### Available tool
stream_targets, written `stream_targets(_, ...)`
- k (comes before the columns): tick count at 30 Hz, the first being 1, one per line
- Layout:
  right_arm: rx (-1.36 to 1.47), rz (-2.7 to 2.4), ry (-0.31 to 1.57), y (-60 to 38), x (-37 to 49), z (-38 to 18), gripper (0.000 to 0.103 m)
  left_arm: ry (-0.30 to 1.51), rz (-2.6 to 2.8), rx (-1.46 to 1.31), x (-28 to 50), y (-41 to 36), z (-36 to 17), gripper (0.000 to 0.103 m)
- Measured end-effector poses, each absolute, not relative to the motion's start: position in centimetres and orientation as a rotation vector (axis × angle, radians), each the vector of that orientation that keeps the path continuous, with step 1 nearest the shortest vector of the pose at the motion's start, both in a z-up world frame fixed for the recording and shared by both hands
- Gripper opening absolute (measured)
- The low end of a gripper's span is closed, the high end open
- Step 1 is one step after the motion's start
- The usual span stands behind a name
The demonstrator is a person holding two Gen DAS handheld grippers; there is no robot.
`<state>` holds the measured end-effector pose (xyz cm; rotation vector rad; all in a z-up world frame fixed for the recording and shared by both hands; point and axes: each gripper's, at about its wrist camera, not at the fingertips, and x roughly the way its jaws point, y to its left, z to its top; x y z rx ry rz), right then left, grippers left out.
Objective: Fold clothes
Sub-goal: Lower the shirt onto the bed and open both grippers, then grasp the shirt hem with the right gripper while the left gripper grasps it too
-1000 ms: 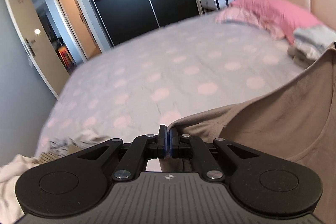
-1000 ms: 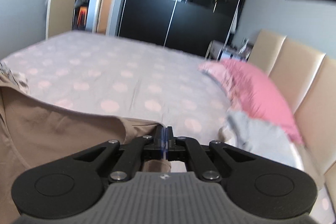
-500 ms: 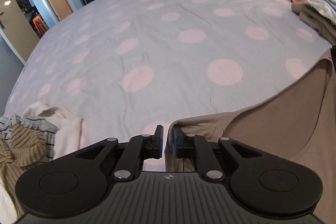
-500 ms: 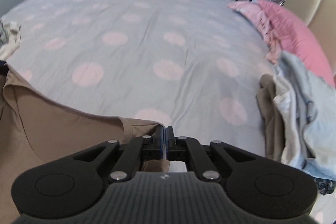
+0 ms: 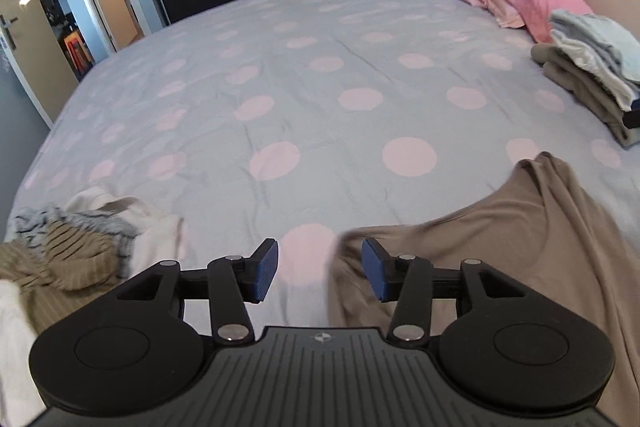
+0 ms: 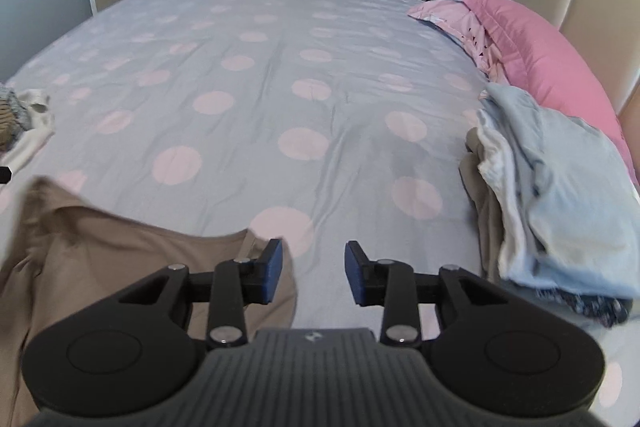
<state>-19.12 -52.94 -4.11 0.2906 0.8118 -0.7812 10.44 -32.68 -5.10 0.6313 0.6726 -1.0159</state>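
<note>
1. Left wrist view: the left gripper (image 5: 319,275) has its jaws spread wide with nothing between them. The near edge of a tan top (image 5: 500,227) lies just beside its right finger, at about 4 o'clock in the frame, spread across the polka-dot bedspread (image 5: 320,87).

2. Right wrist view: the right gripper (image 6: 314,273) is also wide apart and empty. The same tan top (image 6: 120,259) sits at 8 o'clock, its edge running under the left finger.

3. The two grippers appear to flank the top's upper edge, one at each end, likely so the cloth lies flat between them for folding.

4. A stack of folded clothes (image 6: 560,195) rests at 3 o'clock in the right view, beside a pink pillow (image 6: 540,59). This looks like the place for finished items.

5. A loose heap of clothes (image 5: 72,251) sits at 9 o'clock in the left view, apparently waiting.

6. Hard to make out: most of the tan top is cut off by the lower frame edges and hidden behind the gripper bodies, so whether it lies flat or already carries a fold cannot be told. Its edges are motion-blurred. The heap's individual garments are tangled and partly out of frame.
</note>
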Motion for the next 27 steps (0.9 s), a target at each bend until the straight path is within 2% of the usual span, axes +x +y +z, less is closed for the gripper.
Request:
stream_targets(6,0.386,-0.753,0.829,-47.6,-23.3,-4.5,0.043,0.712,-1.002,0.626,7.6,-27.5,-4.5,0.045)
stream_targets(15,0.557,-0.728,0.867,-39.7,-27.0,-9.5,0.045,0.836,-0.969,0.601,4.0,-20.9,-8.7,0.045)
stream_targets(20,0.617,-0.737,0.927,-36.4,-28.5,-12.8,0.044,0.982,-0.898,0.597,2.9,-18.1,-12.5,0.045)
stream_targets(27,0.606,-0.707,0.942,-34.2,-27.8,-14.0,0.044,1.076,-0.815,0.608,2.4,-16.5,-15.4,0.043)
